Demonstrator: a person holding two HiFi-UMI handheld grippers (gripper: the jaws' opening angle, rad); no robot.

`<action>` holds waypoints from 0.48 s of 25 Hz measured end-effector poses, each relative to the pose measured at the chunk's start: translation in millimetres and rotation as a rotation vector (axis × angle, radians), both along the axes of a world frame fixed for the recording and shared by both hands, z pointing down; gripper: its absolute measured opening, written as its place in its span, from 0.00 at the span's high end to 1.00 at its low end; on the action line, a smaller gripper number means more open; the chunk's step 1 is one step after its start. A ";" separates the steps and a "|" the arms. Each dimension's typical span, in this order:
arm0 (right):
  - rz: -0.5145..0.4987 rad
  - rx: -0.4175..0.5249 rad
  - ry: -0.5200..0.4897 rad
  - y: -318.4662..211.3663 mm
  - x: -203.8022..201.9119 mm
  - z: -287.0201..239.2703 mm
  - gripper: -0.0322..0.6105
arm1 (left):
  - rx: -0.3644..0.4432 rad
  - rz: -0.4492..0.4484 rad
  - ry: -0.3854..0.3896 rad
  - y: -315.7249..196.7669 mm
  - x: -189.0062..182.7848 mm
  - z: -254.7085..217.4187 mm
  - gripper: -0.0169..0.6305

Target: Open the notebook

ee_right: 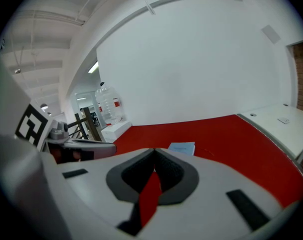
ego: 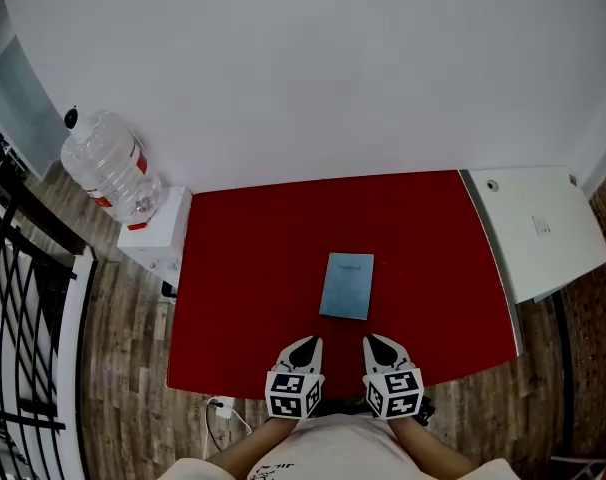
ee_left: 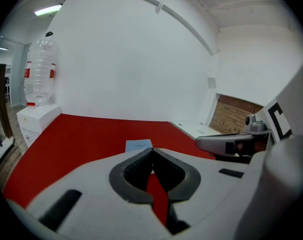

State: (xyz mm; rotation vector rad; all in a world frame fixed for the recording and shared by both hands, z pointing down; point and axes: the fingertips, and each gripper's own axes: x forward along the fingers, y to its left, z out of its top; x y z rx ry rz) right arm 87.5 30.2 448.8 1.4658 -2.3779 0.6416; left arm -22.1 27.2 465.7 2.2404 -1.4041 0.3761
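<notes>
A light blue notebook [ego: 347, 286] lies closed and flat near the middle of the red table [ego: 243, 268]. It shows small ahead of the jaws in the left gripper view [ee_left: 138, 145] and the right gripper view [ee_right: 182, 147]. My left gripper [ego: 305, 345] is at the table's near edge, just left of and below the notebook, jaws shut with nothing between them. Beside it my right gripper [ego: 375, 342] is also shut and empty, below the notebook's right corner. Neither touches the notebook.
A white cabinet [ego: 543, 230] adjoins the table's right side. At the left a large water bottle [ego: 108, 163] rests on a white stand [ego: 155, 230], with a black railing [ego: 23, 298] further left. A white wall runs behind the table.
</notes>
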 end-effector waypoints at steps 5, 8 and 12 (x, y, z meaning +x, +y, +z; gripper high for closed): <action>0.014 -0.010 0.008 -11.5 -2.8 2.9 0.94 | 0.001 0.017 0.007 -14.6 -2.1 -0.1 0.96; 0.018 -0.015 0.013 -17.9 -4.0 5.2 0.94 | 0.005 0.031 0.005 -21.4 -0.9 0.6 0.96; 0.027 -0.020 0.025 -26.7 -4.0 7.1 0.94 | 0.005 0.037 0.006 -31.8 -2.7 1.7 0.96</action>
